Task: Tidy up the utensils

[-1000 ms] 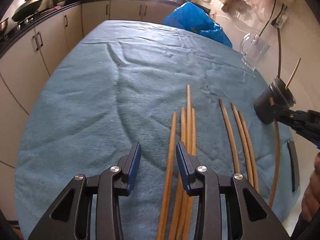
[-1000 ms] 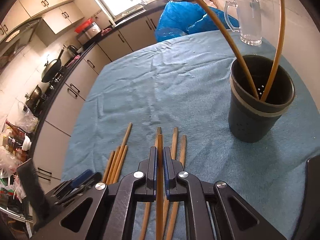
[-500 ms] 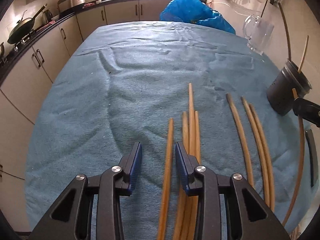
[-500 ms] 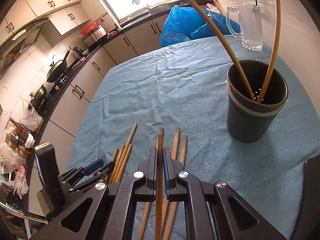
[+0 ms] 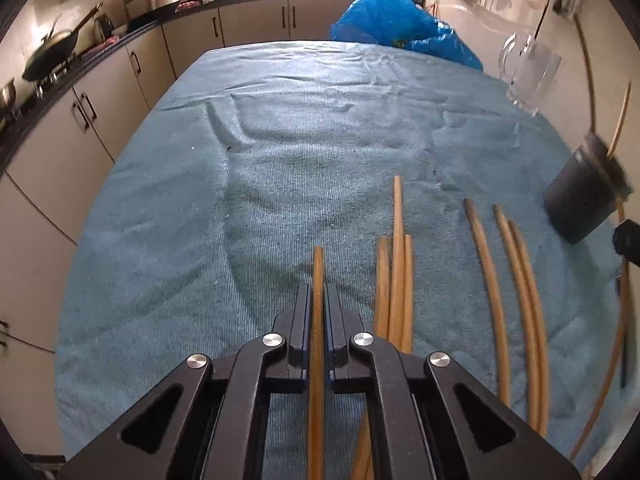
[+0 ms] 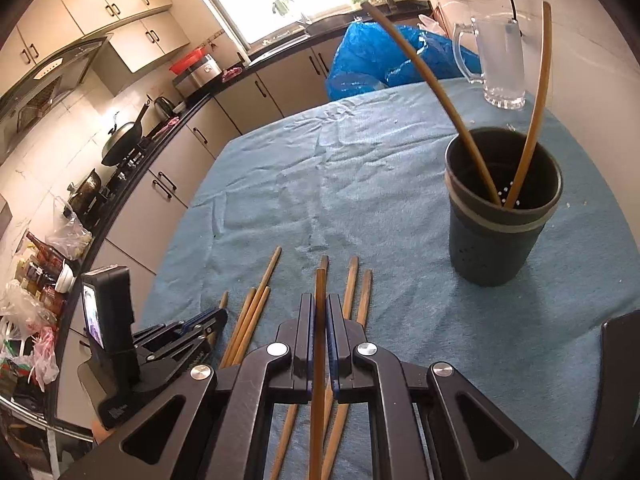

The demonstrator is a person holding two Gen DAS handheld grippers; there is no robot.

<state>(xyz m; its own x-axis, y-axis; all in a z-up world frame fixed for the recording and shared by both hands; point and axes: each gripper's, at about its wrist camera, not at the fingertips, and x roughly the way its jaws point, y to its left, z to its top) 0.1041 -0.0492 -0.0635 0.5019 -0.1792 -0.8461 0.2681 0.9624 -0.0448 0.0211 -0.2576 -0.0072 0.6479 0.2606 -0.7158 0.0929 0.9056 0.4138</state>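
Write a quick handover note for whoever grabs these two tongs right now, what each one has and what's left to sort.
Left tongs: shut on one chopstick lying on the blue cloth.
Right tongs: shut on another chopstick.
Dark cup: upright on the cloth, two chopsticks standing in it.
Done: those two.
Left: both gripped sticks, a loose group of three and three more nearer the cup, all flat on the cloth.

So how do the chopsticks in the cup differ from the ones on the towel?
The two chopsticks in the dark cup stand leaning apart on its rim; the loose chopsticks on the towel lie flat, roughly parallel. The cup pair looks free; two from the towel are gripped. All are plain wood.
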